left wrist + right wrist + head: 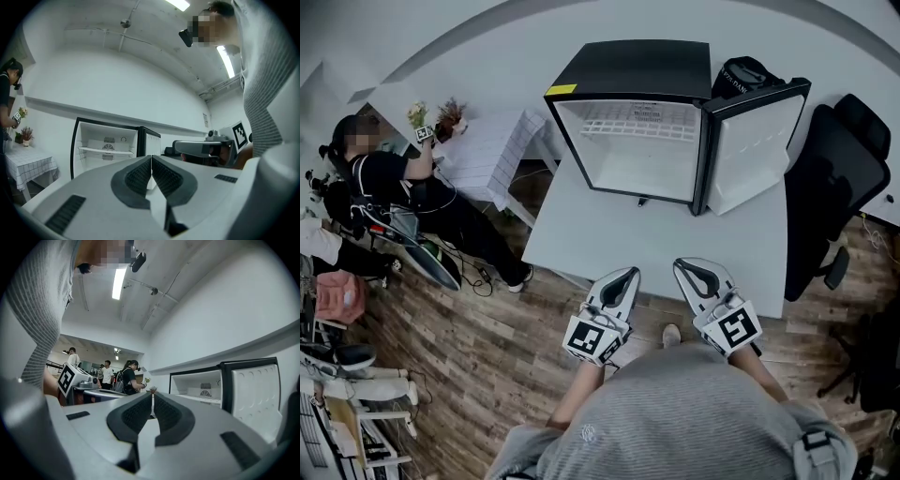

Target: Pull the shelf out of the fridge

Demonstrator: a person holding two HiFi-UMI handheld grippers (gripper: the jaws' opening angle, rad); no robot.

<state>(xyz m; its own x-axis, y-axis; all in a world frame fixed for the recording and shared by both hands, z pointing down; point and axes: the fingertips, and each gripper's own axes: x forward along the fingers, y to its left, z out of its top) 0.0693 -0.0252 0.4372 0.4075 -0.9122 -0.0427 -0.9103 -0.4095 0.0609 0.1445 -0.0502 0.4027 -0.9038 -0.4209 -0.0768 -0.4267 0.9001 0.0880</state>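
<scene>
Spread the pressed-together, empty jaws of left gripper [623,275] and right gripper [688,266]. Reach level into the fridge [630,69]; pinch the shelf [642,123] evenly at its near edge.

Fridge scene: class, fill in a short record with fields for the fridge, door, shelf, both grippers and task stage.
fridge: small and black, standing on a white table
door: swung open to the right
shelf: white wire rack, inside the fridge
left gripper: jaws shut, empty, apart from the fridge
right gripper: jaws shut, empty, apart from the fridge
task stage: shelf not yet touched
</scene>
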